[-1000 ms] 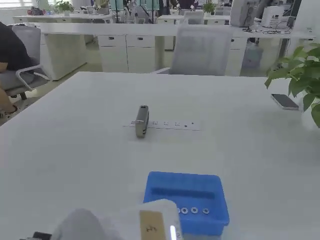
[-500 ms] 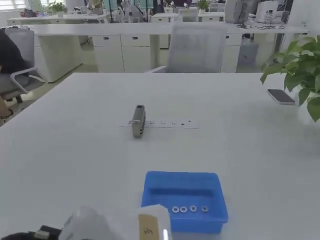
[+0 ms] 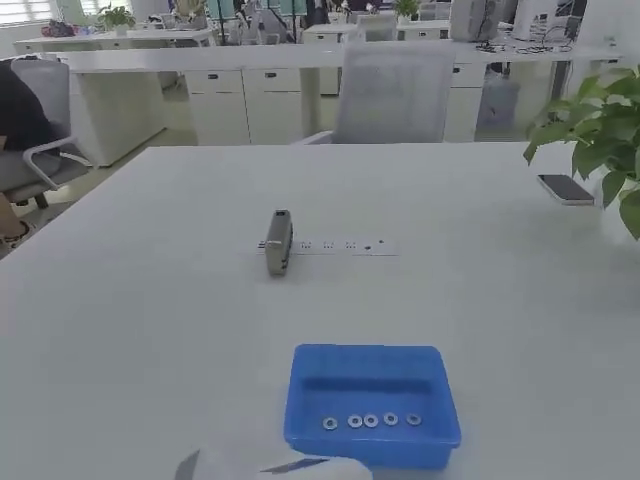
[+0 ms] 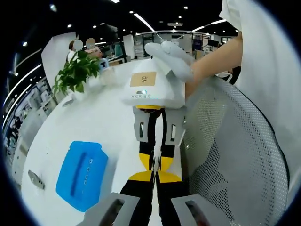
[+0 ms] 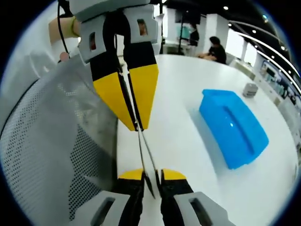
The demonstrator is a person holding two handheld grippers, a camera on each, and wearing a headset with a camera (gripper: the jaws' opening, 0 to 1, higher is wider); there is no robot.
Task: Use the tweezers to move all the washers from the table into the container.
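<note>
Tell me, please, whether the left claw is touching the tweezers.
Touching. The right gripper view shows the left claw at the top, its yellow jaws closed against the thin tweezers.

The ends of your tweezers (image 5: 142, 150) hide between jaws; a gripper (image 3: 270, 468) is blurred, cut off at bottom
</note>
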